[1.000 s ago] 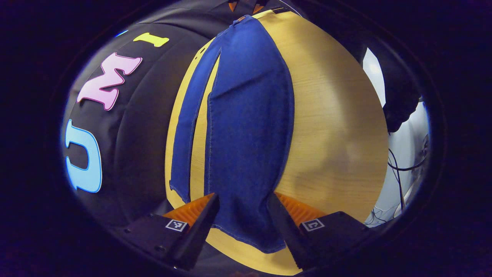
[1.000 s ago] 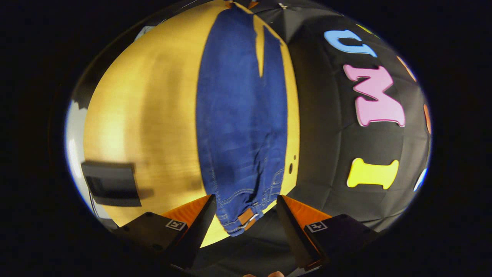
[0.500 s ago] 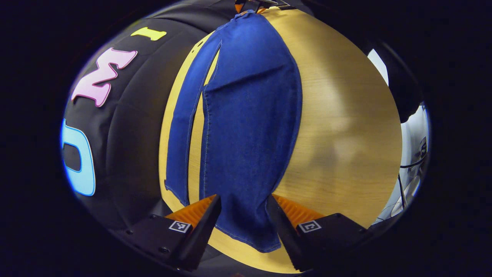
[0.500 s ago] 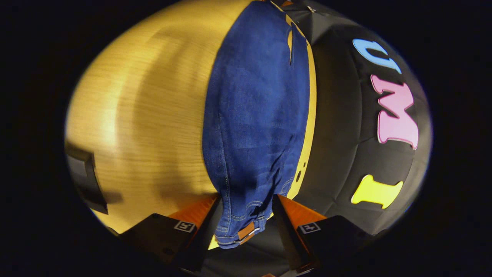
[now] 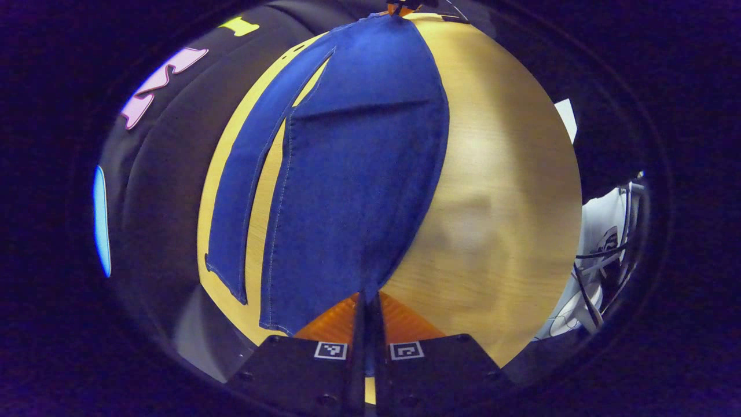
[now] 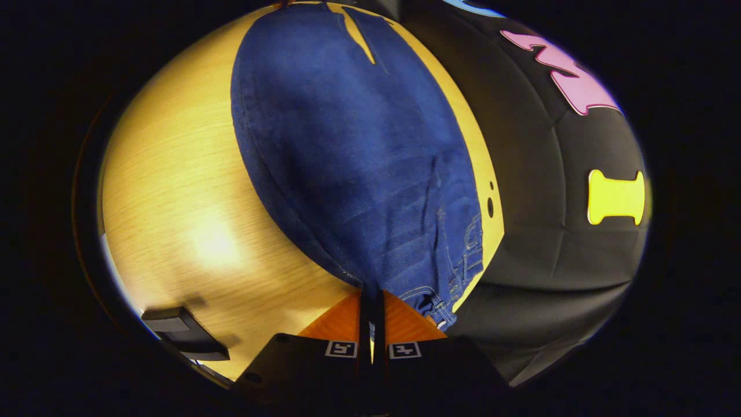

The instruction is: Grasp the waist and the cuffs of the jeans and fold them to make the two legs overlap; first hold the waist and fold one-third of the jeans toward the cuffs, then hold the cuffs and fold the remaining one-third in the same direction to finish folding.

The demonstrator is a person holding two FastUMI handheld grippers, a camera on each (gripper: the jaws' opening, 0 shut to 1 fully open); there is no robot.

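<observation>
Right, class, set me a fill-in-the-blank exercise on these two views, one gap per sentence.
1. The left tongs are shut on the jeans' ____ end.
2. The right tongs are shut on the ____ end.
3. The jeans lie on a ____ table.

Missing words: cuff; waist; wooden

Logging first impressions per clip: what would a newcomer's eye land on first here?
The blue jeans stretched lengthwise across the wooden table, near the booth wall. The left gripper pinches the cuff end of one leg, the other leg lying flat alongside, and the right gripper pinches the waist end.
</observation>
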